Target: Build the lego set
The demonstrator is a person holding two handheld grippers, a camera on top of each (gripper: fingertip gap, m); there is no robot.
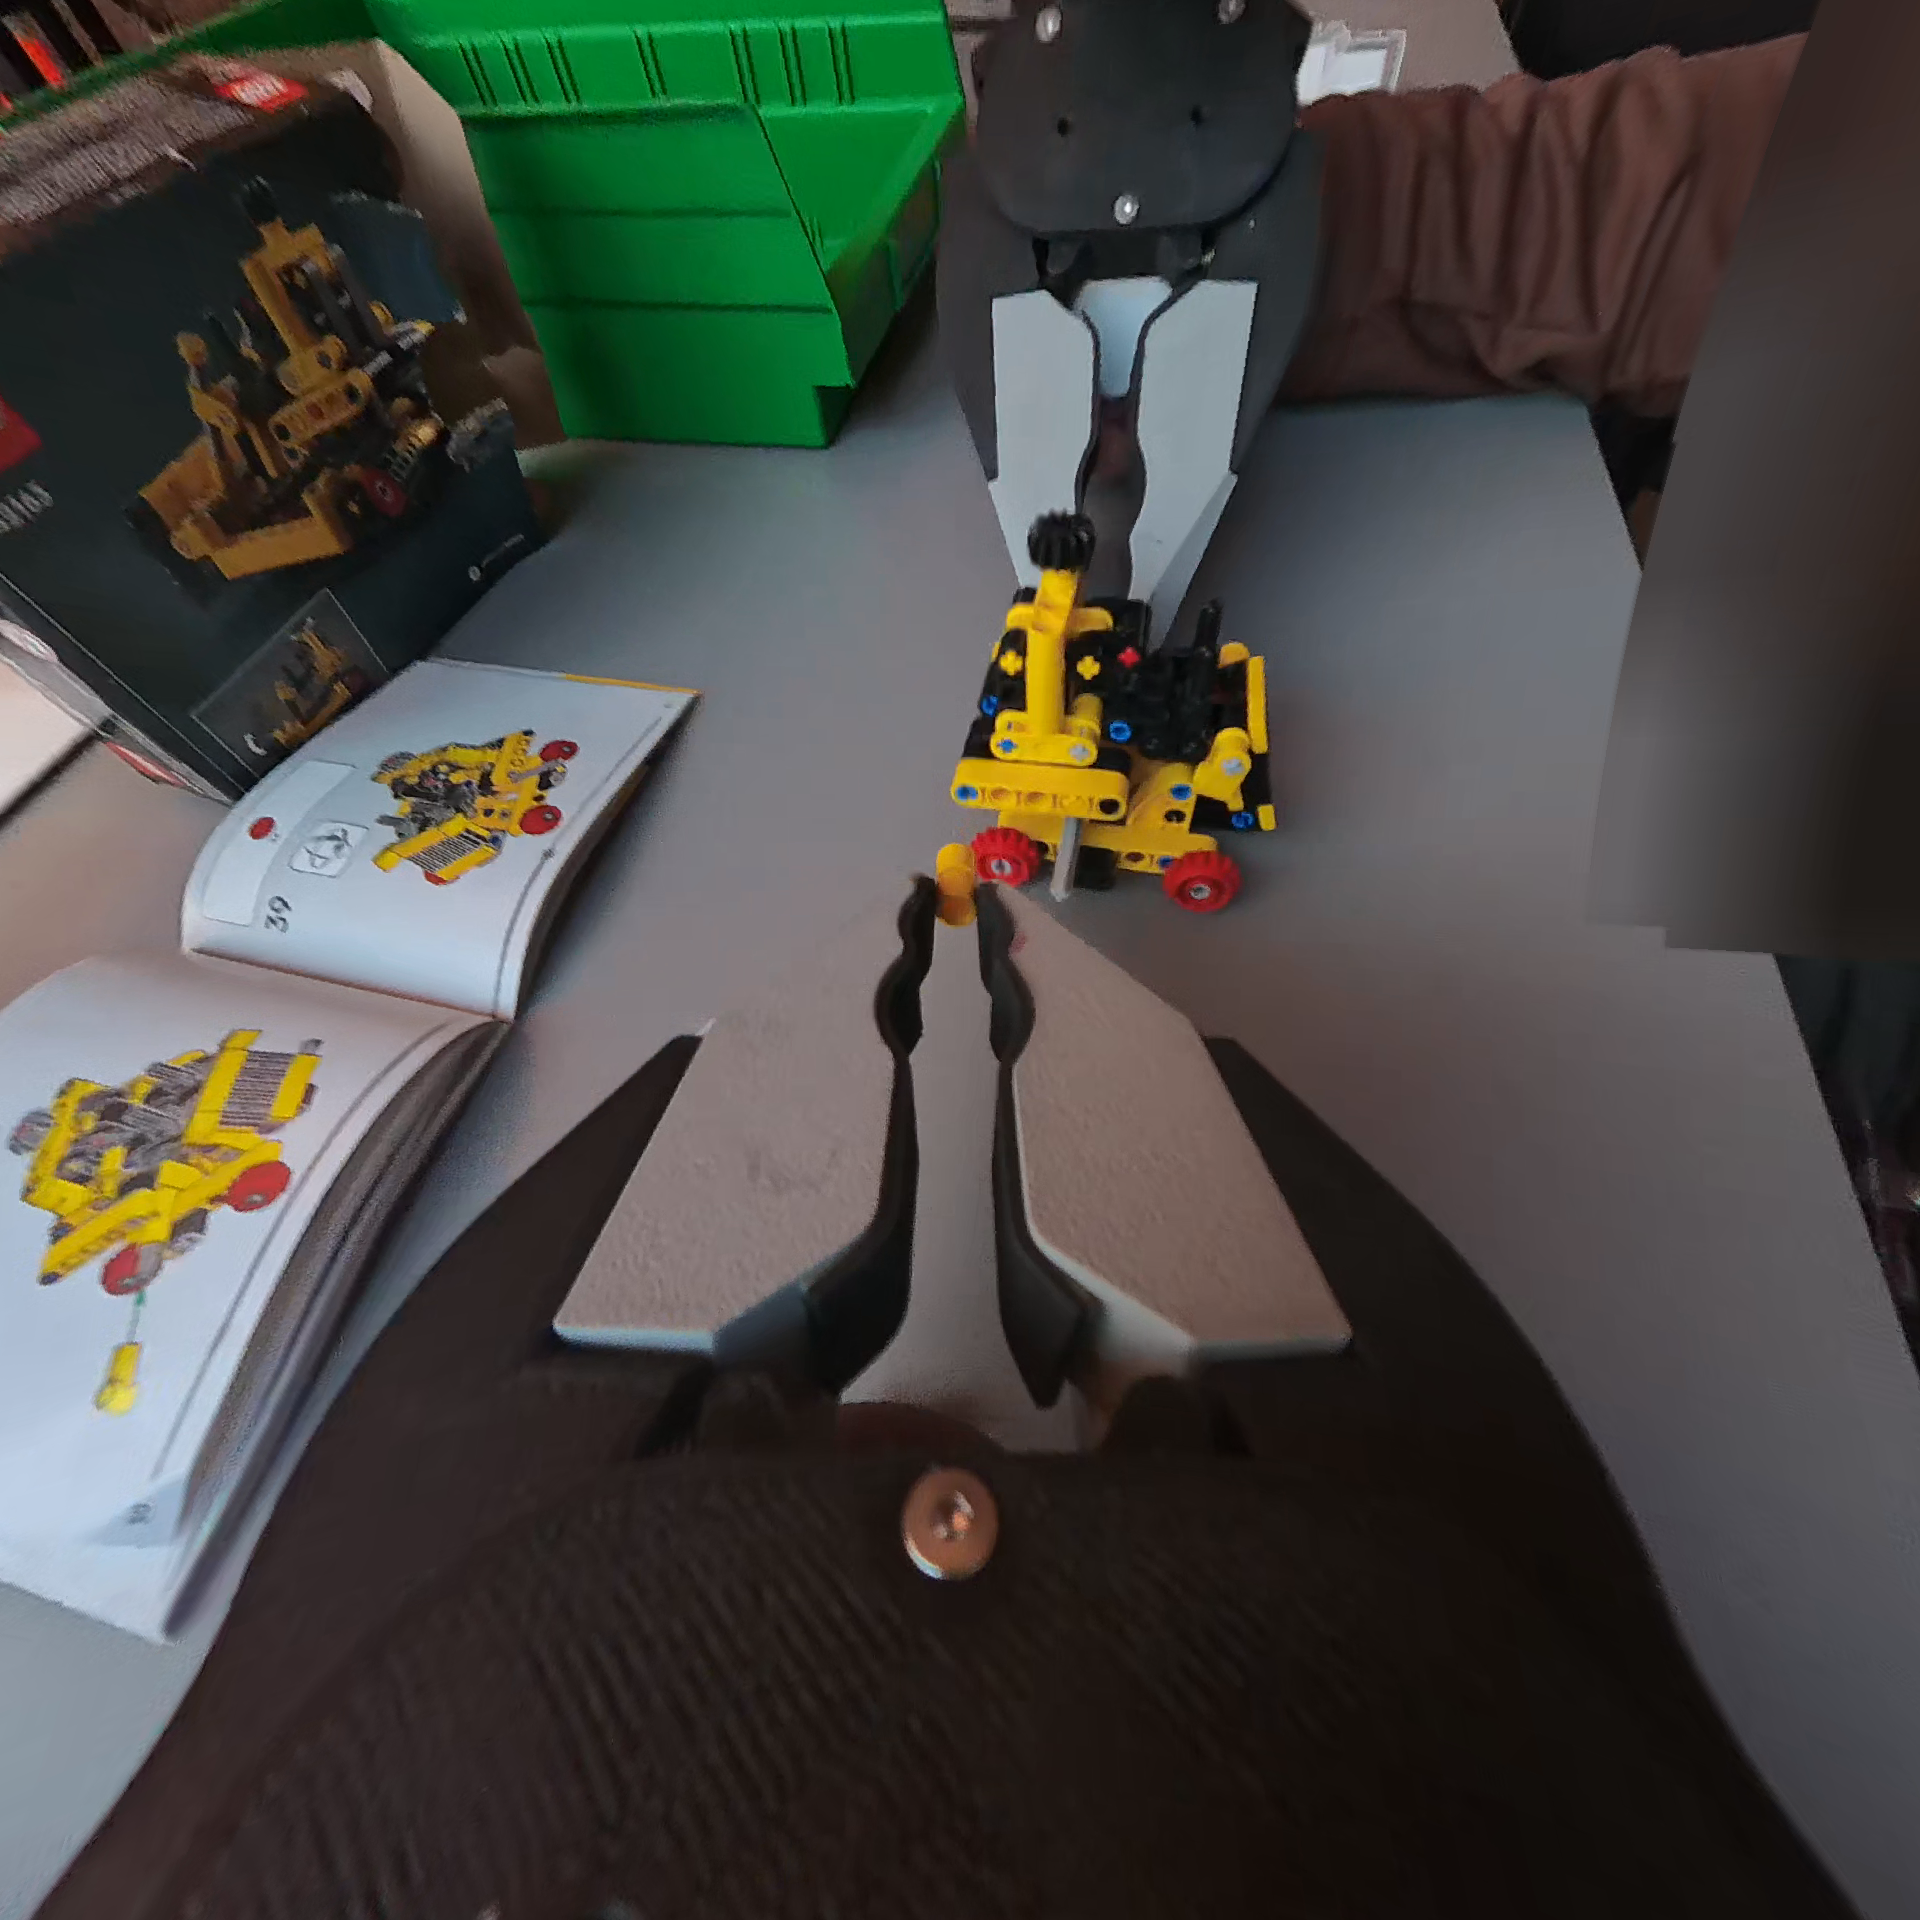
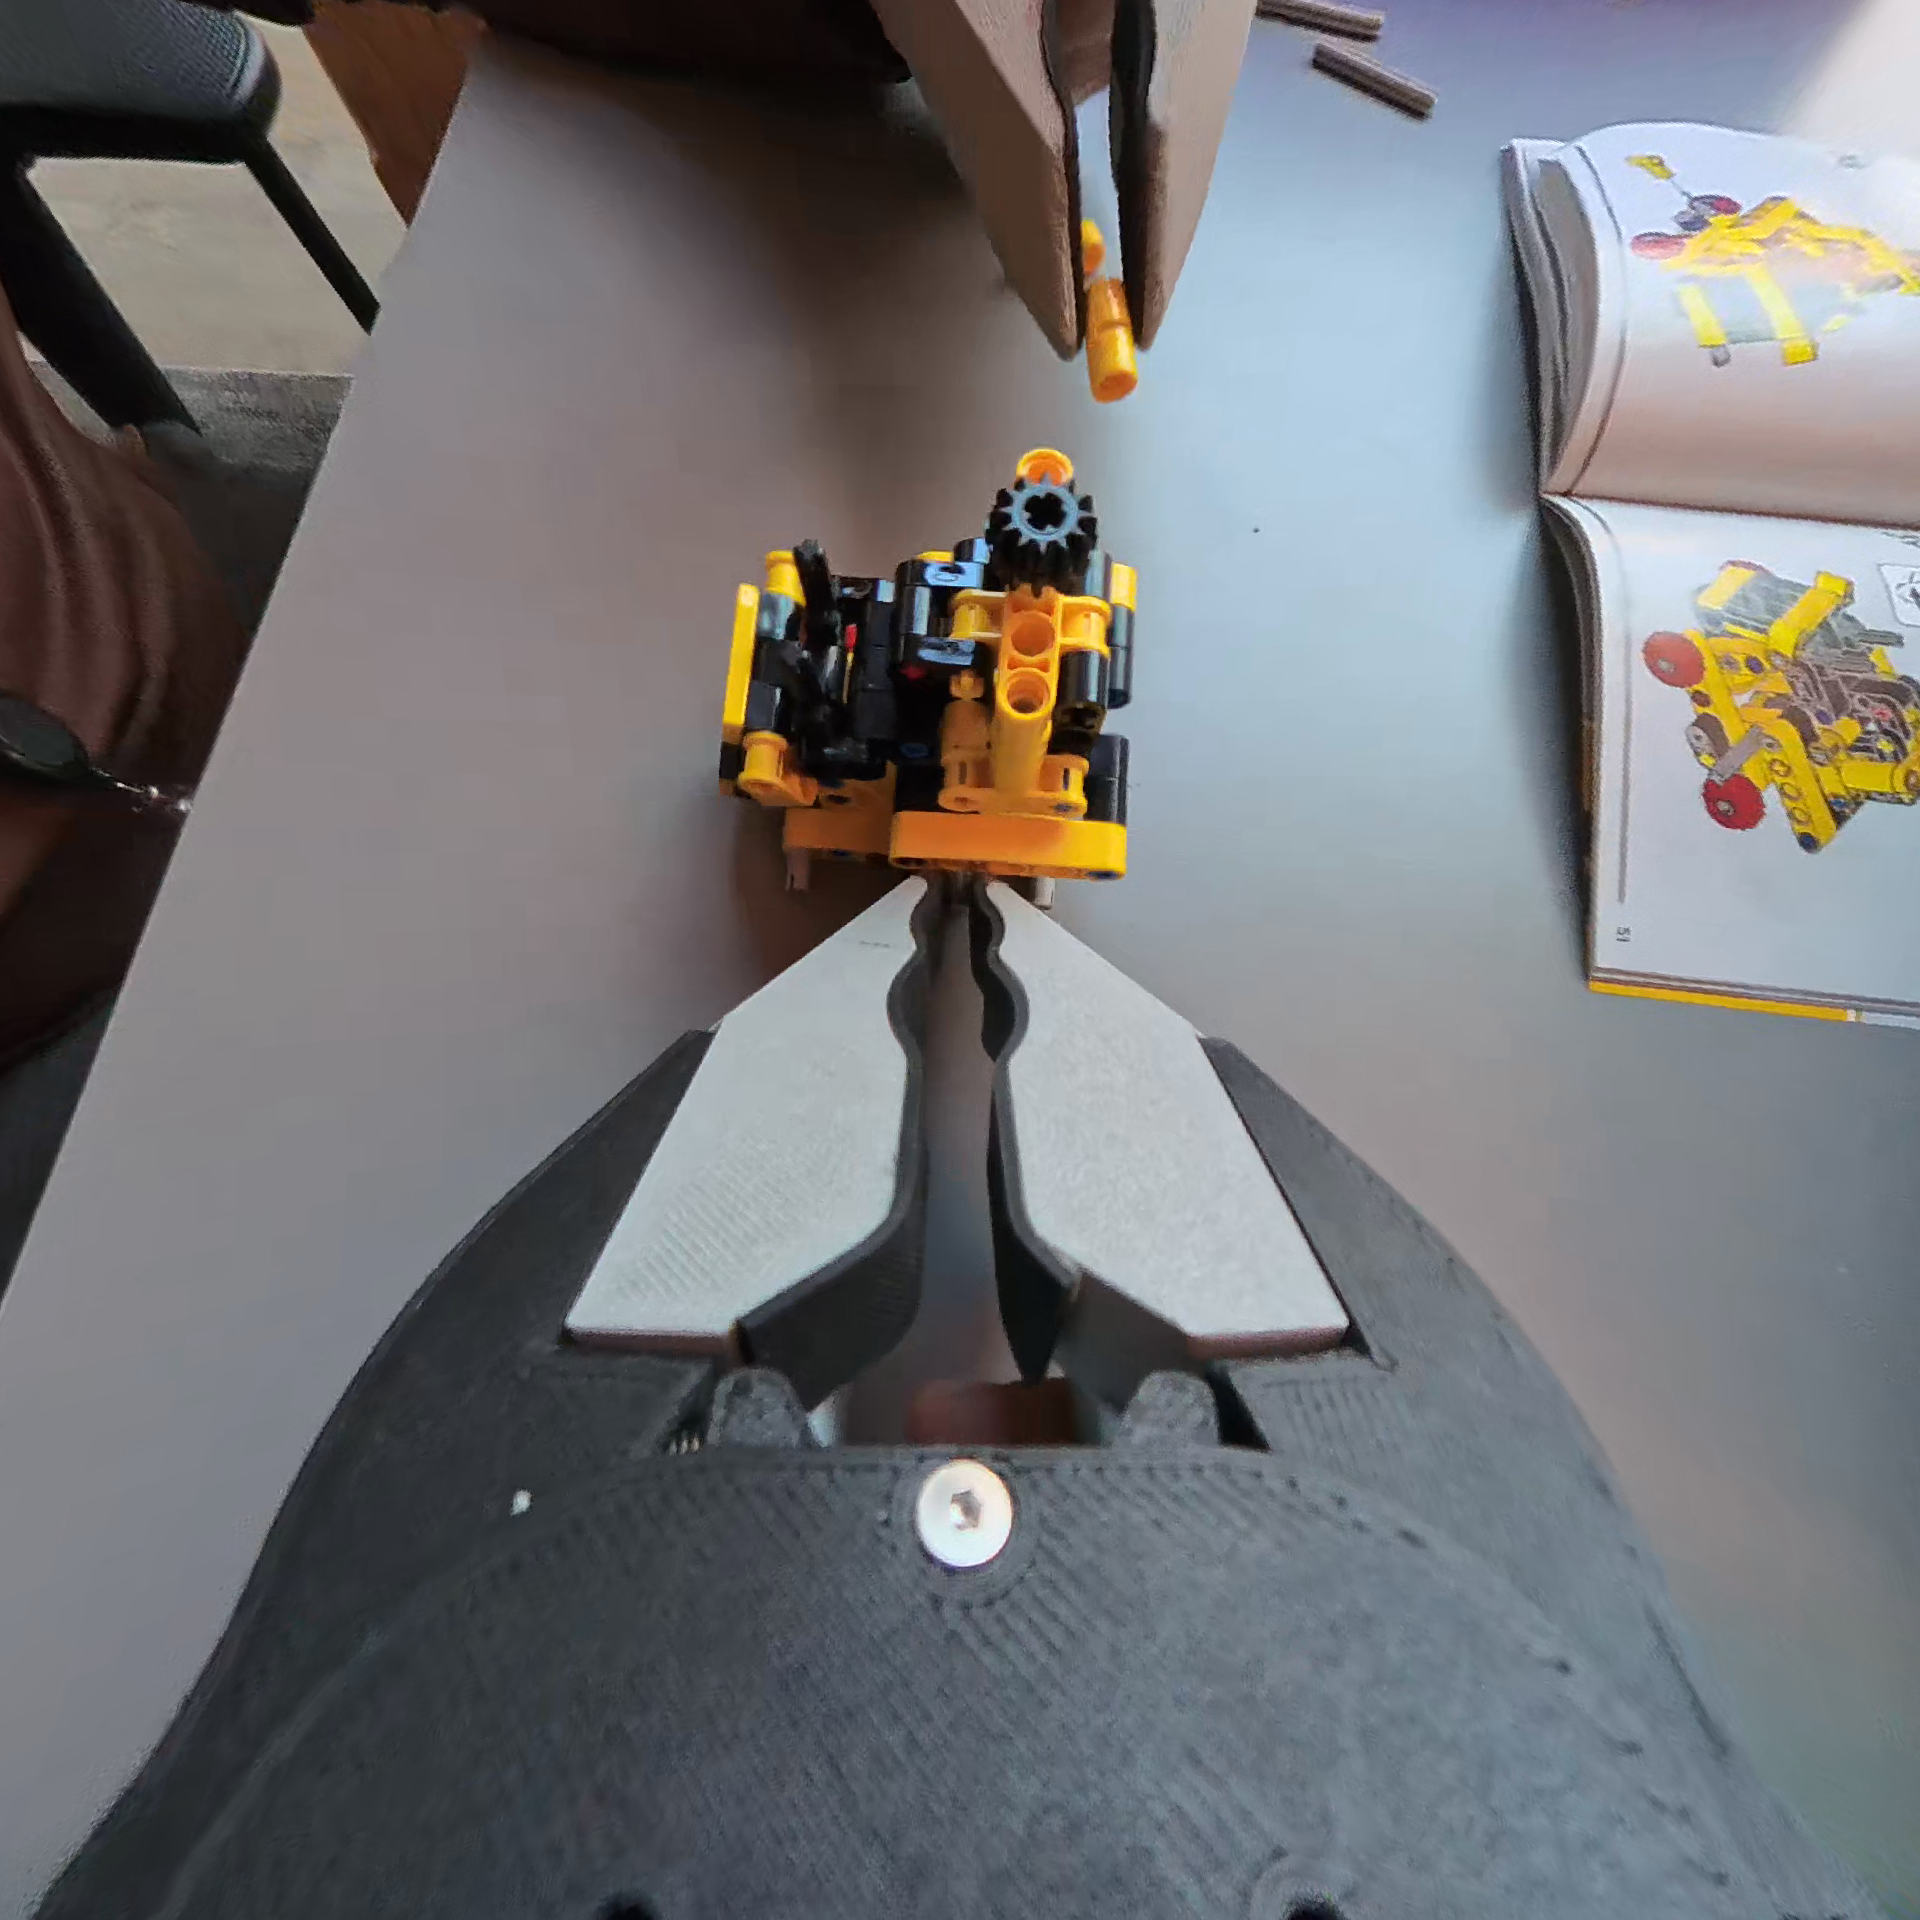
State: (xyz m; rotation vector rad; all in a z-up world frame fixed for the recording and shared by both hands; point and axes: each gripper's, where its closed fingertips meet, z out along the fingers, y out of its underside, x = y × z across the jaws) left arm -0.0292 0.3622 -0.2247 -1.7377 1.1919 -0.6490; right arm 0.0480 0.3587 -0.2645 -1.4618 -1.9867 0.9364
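The yellow and black lego model (image 1: pixel 1112 748) with red wheels stands on the grey table (image 1: pixel 1351 1039). My left gripper (image 1: pixel 956 904) is shut on a small yellow cylinder piece (image 1: pixel 956 883), held just in front of the model's left red wheel (image 1: pixel 1006 857). The piece also shows in the right wrist view (image 2: pixel 1107 332). My right gripper (image 2: pixel 951 899) is shut at the model's (image 2: pixel 935 707) near lower edge, pinching a thin grey part under the yellow beam (image 2: pixel 1008 842). Its fingers (image 1: pixel 1039 416) reach down behind the model in the left wrist view.
An open instruction booklet (image 1: pixel 416 831) lies left of the model and also shows in the right wrist view (image 2: pixel 1745 623). The set's box (image 1: pixel 239 416) and green bins (image 1: pixel 686 229) stand at the back left. A person's brown sleeve (image 1: pixel 1507 229) rests at the far edge. My hands' fingertips stand some 10 centimeters from each other.
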